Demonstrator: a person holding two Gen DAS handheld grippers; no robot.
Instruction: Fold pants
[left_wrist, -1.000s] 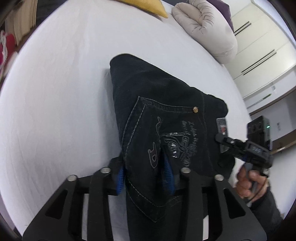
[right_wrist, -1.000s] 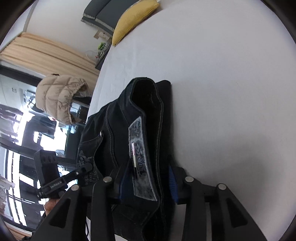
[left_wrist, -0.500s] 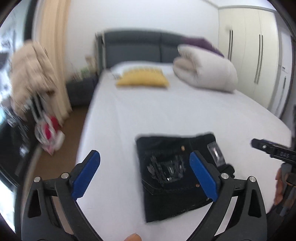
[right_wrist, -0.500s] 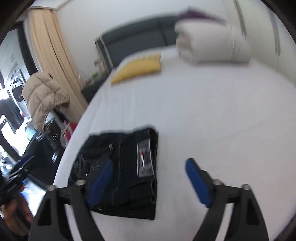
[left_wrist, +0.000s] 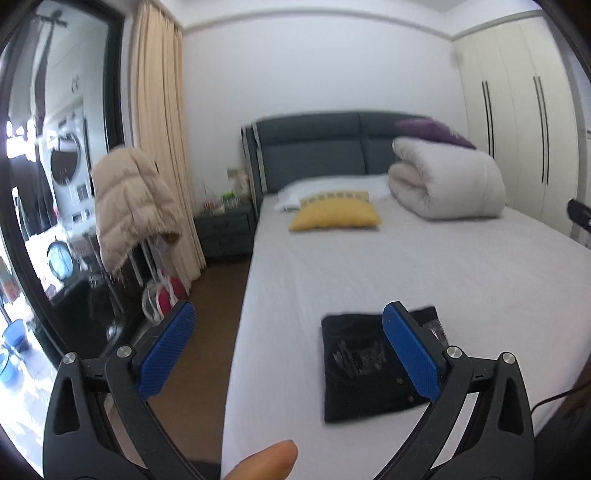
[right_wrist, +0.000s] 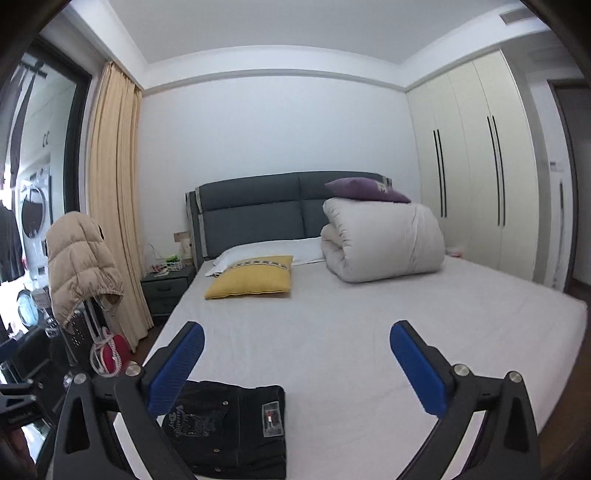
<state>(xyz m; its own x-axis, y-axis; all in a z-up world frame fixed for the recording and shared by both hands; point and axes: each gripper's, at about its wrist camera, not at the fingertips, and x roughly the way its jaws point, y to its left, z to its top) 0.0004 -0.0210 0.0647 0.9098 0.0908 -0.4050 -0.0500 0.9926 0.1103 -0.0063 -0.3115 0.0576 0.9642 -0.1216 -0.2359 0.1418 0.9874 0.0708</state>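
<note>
Both claws, left (left_wrist: 288, 354) and right (right_wrist: 295, 369), opening wide, nothing between. Pants (right_wrist: 236, 430) folded, lower left of frame, near bed (right_wrist: 406, 332) edge. Risk: sliding off if bumped.

The bed (right_wrist: 369, 332) is the landmark. Its broad middle and right side lie bare, wide open for a gripper to pass. Near its foot, toward the left edge, the folded pants (right_wrist: 229, 428) occupy a small patch. At its head, a yellow cushion (right_wrist: 251, 277) and a white pillow (right_wrist: 266, 253) block the left part, and a rolled duvet (right_wrist: 384, 243) topped by a purple cushion (right_wrist: 365, 189) blocks the right. Left of the bed, a draped puffer jacket (right_wrist: 79, 266) crowds the narrow floor strip; wardrobes (right_wrist: 476, 166) wall the right.
</note>
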